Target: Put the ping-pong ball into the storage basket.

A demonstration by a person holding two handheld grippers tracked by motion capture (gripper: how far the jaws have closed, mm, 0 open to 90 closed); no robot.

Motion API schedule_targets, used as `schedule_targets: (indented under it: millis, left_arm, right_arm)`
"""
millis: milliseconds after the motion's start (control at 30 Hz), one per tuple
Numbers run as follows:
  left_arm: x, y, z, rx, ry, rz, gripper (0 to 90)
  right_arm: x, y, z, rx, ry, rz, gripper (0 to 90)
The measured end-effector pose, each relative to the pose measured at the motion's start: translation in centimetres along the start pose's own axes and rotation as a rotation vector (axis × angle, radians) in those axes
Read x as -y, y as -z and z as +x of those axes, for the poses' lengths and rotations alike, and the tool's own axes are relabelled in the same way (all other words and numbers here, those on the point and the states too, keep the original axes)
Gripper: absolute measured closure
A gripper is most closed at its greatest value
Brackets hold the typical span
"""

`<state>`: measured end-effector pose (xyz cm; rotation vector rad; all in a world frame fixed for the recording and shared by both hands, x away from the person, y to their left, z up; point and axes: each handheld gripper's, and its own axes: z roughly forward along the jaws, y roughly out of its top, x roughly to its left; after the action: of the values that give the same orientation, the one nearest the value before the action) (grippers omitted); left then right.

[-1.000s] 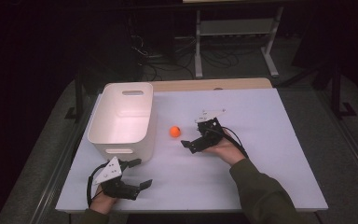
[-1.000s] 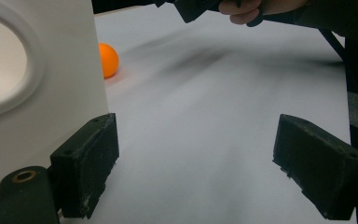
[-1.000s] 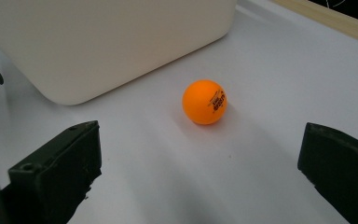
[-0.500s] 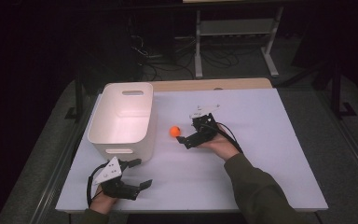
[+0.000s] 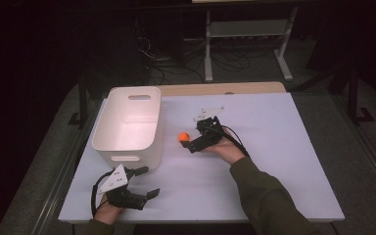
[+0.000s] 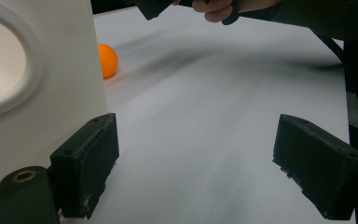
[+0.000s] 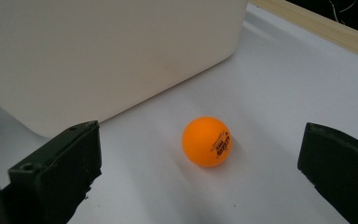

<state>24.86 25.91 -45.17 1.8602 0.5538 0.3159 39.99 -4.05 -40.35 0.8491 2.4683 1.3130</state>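
The right gripper point(image 5: 192, 143) has closed in on the small orange plastic ball point(image 7: 207, 141), fingers spread wide either side, ready to grasp; the left gripper point(image 5: 144, 182) rests with fingers released.

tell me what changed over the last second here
The right gripper moved left across the table toward the orange ball and now has it between its open jaws, not yet gripped. The ball, the white bin and the left gripper, open near the front edge, stayed put.
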Motion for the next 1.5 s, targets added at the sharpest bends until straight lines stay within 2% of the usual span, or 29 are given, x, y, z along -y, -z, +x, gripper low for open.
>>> schedule_targets:
  millis: [633, 1133, 1500]
  left_arm:
    - [0.0, 0.0, 0.0, 0.002, 0.000, -0.001, 14.0]
    - [0.0, 0.0, 0.0, 0.003, 0.000, -0.001, 14.0]
    - [0.0, 0.0, 0.0, 0.004, -0.002, 0.002, 14.0]
  right_arm:
    - [-1.0, -2.0, 0.2, -0.009, -0.003, -0.009, 0.0]
    - [-0.3, -3.8, 0.1, -0.007, -0.014, 0.010, 0.0]
    - [0.2, -4.9, -0.2, 0.021, -0.010, 0.034, 0.0]
